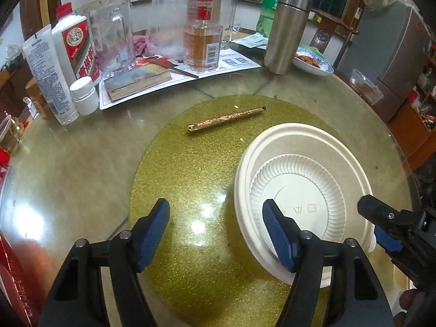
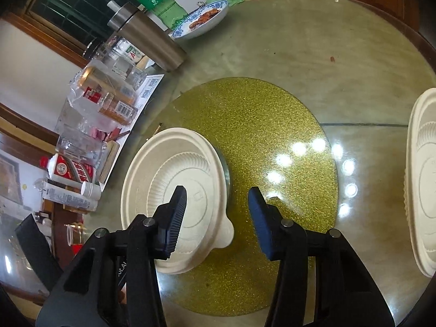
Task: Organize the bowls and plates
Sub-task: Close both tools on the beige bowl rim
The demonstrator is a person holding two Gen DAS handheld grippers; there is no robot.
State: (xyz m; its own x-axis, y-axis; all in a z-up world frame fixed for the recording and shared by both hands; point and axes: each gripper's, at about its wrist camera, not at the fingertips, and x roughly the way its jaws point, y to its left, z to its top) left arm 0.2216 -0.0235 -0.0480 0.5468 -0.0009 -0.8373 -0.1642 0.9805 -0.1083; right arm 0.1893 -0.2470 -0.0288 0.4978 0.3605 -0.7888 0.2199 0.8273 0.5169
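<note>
Second white plate [image 2: 422, 179]: cut off at the 3 o'clock edge of the right wrist view. First plate [image 1: 305, 190]: near rim partly hidden behind the left hand-held gripper [image 1: 216, 229] finger. Embossed marks on plate centre: illegible.

Domestic dining room. Indicators: round glass-topped table [image 1: 81, 169] with gold turntable disc [image 1: 190, 190]; liquor bottles [image 1: 201, 43], steel flask [image 1: 286, 32] and served dish [image 1: 313, 60] along the far edge; refrigerator [image 1: 395, 54] beyond the right edge.
</note>
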